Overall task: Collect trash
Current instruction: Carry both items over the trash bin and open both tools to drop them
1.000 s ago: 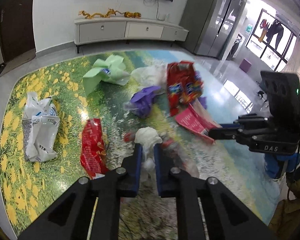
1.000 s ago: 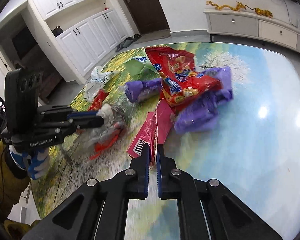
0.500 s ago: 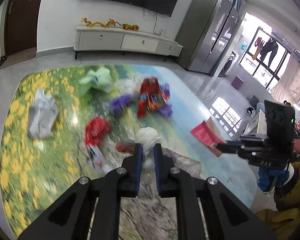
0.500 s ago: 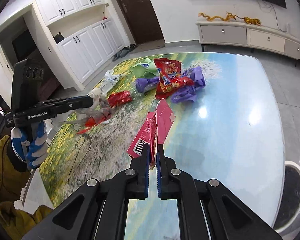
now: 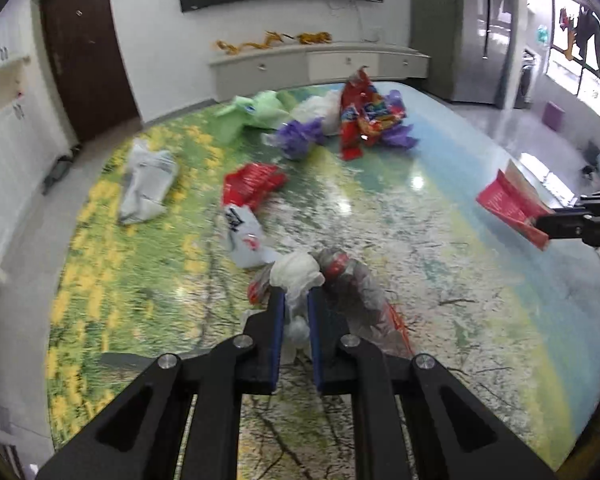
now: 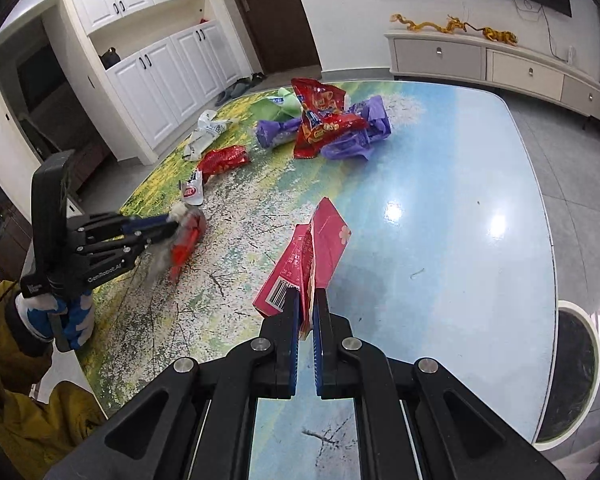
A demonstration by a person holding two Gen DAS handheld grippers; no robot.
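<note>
Glossy and printed with yellow flowers, a path and blue sky, the table (image 6: 440,208) filled both views, with white cupboards, a dark door and a low sideboard behind it.

Nearest the left camera, the left gripper (image 5: 296,312) was clamped on a bundle of white and clear plastic wrap (image 5: 300,276) with red scraps in it, held over the table's near part. In the right view the same bundle (image 6: 184,232) hung from that gripper, which a gloved hand (image 6: 56,312) held.

Over toward the blue side, the right gripper (image 6: 306,312) was pinched tight on a flattened pink carton (image 6: 312,256), barcode showing, raised above the table.

Further out lay a white wrapper (image 5: 244,236) just beside a red snack bag (image 5: 252,184), and a grey-white plastic bag (image 5: 148,184) near the left edge.

Farthest, a heap of purple bags (image 6: 356,132), a large red chip bag (image 6: 324,120) and a green bag (image 5: 256,112) sat at the far end.
</note>
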